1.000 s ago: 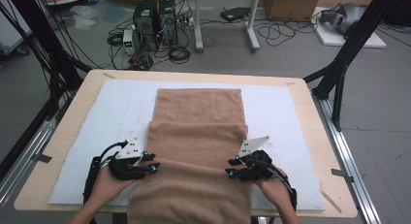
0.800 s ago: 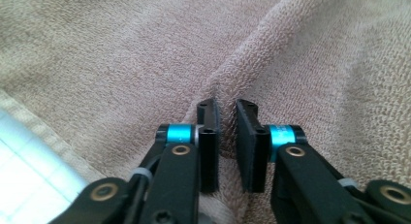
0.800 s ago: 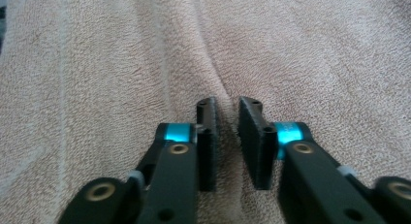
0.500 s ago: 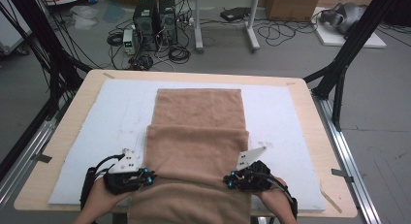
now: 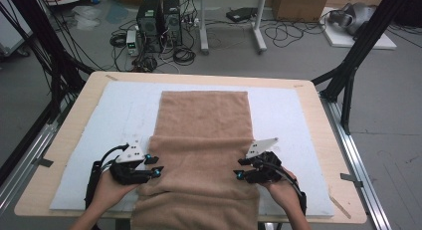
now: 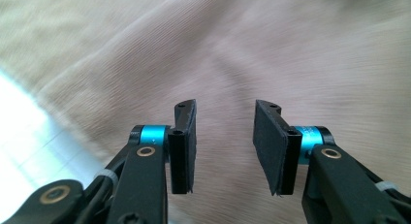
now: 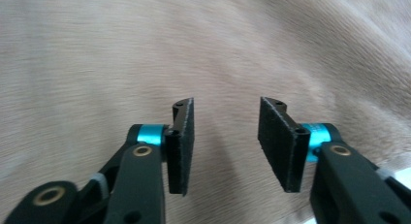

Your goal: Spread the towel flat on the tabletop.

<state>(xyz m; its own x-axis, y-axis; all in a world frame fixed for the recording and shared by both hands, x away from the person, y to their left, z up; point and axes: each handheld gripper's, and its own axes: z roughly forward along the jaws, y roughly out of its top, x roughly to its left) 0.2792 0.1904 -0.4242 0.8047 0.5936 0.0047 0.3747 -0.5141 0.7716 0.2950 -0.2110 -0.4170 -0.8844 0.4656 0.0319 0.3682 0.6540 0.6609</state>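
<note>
A tan towel (image 5: 204,115) lies lengthwise on a white mat (image 5: 114,105), its near part folded back over itself, with the fold's edge running across the middle. My left gripper (image 5: 157,171) sits at the towel's left edge and my right gripper (image 5: 238,173) at its right edge, both pointing inward over the upper layer. In the left gripper view the gripper (image 6: 225,107) hovers above the towel (image 6: 291,49). The right gripper view has the gripper (image 7: 227,104) above the towel (image 7: 145,49) too. Both pairs of jaws have just been opening, with nothing between them.
The mat covers a wooden table (image 5: 324,140); the towel's near end hangs over the front edge. Black frame struts (image 5: 348,75) rise at both far corners. Computer towers (image 5: 159,18) and cables lie on the floor beyond. White mat (image 6: 19,122) borders the towel's left edge.
Both hands dipped toward the table's front edge with jaws shut, then came back up. Both grippers have opened. The folded layer's far edge lies slightly nearer the person than a second ago.
</note>
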